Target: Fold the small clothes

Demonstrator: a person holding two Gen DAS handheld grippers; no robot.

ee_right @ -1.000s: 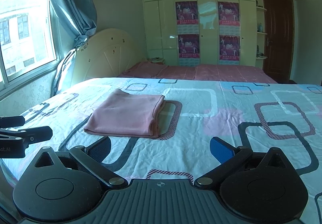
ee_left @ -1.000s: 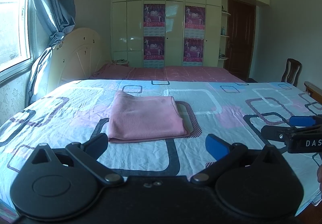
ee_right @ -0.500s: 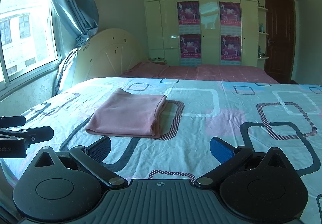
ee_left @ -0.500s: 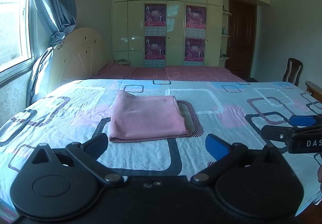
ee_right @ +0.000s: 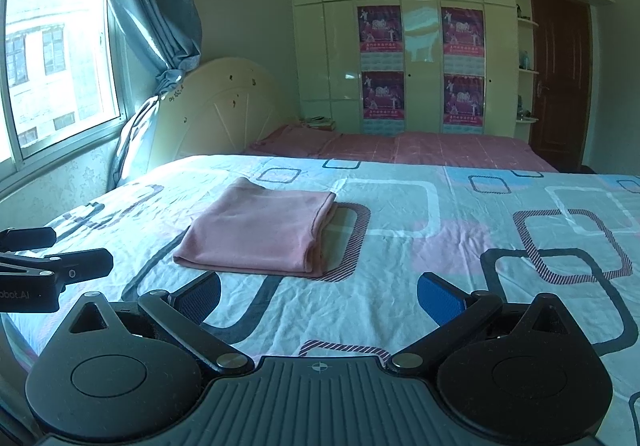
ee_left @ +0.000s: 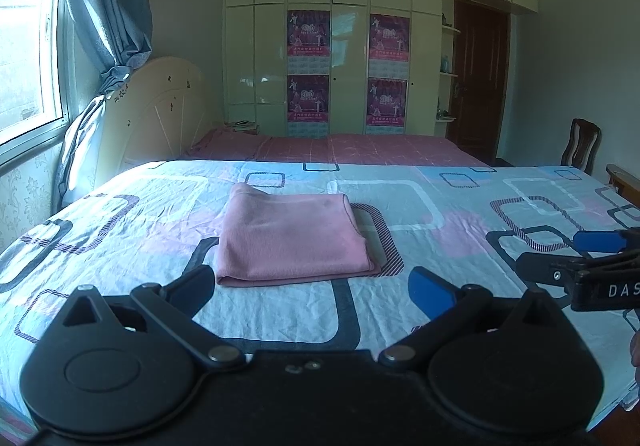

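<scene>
Patterned bedsheet [ee_left: 460, 205] under folded pink cloth [ee_left: 292, 238]

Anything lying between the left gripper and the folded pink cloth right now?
Nothing: in the left wrist view only bare patterned bedsheet separates the open left gripper from the pink cloth.

Patterned bedsheet [ee_left: 440, 205], cream headboard [ee_left: 160, 113], blue curtain [ee_left: 108, 5], posters [ee_left: 308, 33], brown door [ee_left: 476, 81]

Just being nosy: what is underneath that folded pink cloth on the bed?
The pink cloth lies flat on the patterned bedsheet; a striped square of the print runs under its right edge. Anything else beneath it is covered.
</scene>
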